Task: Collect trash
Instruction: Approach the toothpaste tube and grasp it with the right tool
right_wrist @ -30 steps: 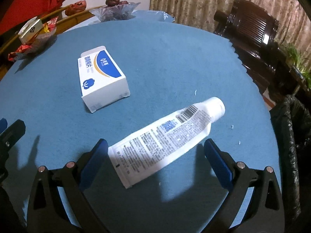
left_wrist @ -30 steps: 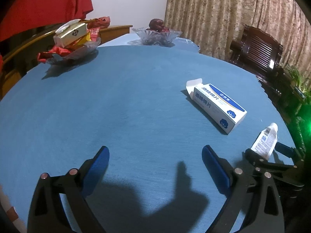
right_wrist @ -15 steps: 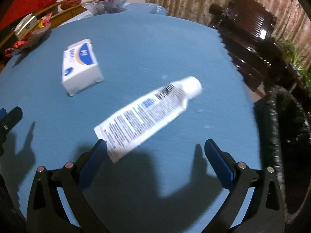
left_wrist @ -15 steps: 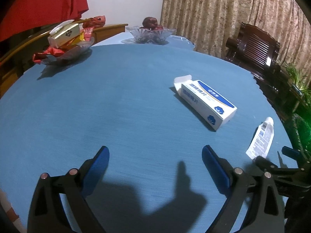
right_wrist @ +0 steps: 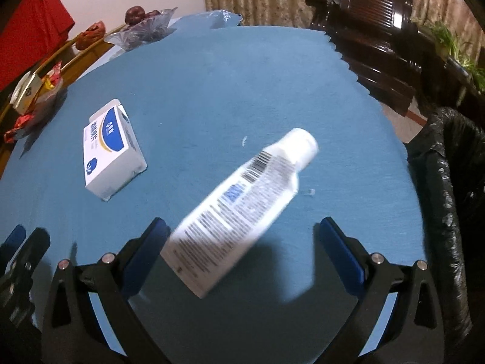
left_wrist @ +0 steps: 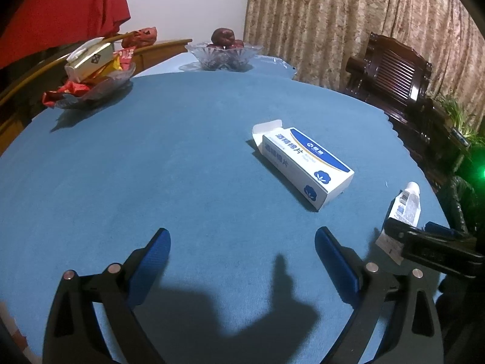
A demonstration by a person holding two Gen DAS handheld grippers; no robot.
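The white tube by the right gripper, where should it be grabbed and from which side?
Grip the white tube across its flat lower body, near the crimped end lying closest to the right gripper. Come straight forward with the open jaws straddling its width; the round cap end points away, toward the black-lined bin.

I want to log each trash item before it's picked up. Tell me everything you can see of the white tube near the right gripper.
The white tube is a soft squeeze tube, apparently plastic, with a rounded white cap at its far end and a flat crimped end nearest the camera. Its upward face carries a barcode, a blue mark and dense small print, blurred here. It lies flat and diagonal on the blue tablecloth, its crimped end between the right gripper's open fingers, touching neither as far as shows.
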